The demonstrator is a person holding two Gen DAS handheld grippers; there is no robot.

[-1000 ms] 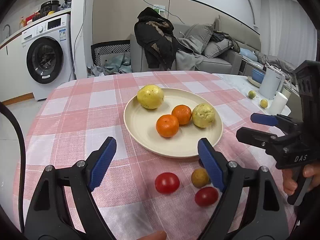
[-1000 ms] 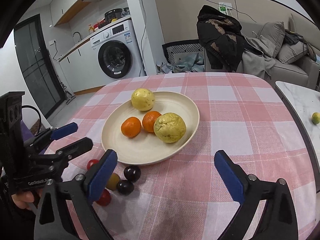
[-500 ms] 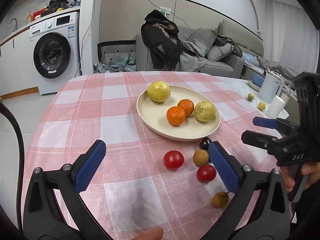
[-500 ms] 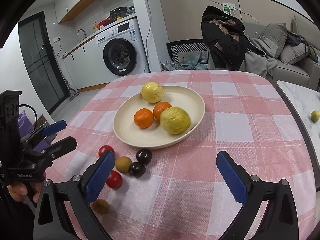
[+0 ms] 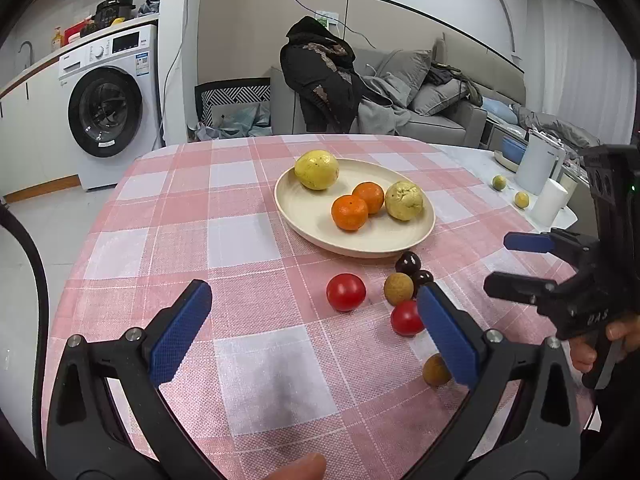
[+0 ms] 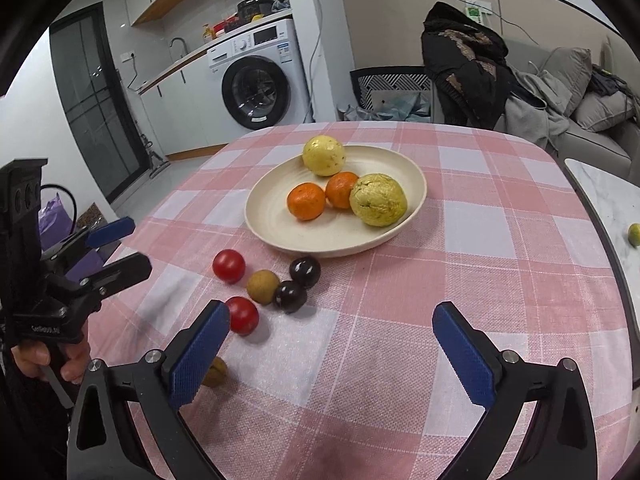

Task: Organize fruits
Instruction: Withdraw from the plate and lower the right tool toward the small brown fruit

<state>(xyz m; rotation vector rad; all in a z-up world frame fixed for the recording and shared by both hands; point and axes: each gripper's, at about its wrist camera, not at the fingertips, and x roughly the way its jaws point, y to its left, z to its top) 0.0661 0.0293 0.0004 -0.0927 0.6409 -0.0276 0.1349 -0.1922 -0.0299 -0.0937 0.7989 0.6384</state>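
Pulled back from plate (image 5: 424, 236) since earlier, both grippers | left gripper (image 5: 316, 328) and right gripper (image 6: 330, 350) spread wide, empty, likely surveying | big fruit on plate; tomatoes (image 5: 346, 292), dark plums (image 6: 305, 271), brown longans (image 6: 263, 287) loose just before plate, awaiting sorting

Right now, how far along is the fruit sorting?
Done: four large fruits sit on the plate: two oranges and two yellow-green fruits.

In hand: nothing. The left hand-held gripper and right hand-held gripper are both open and empty above the tablecloth.

Left: six small fruits loose beside the plate: two red tomatoes, two dark fruits, two brown ones.
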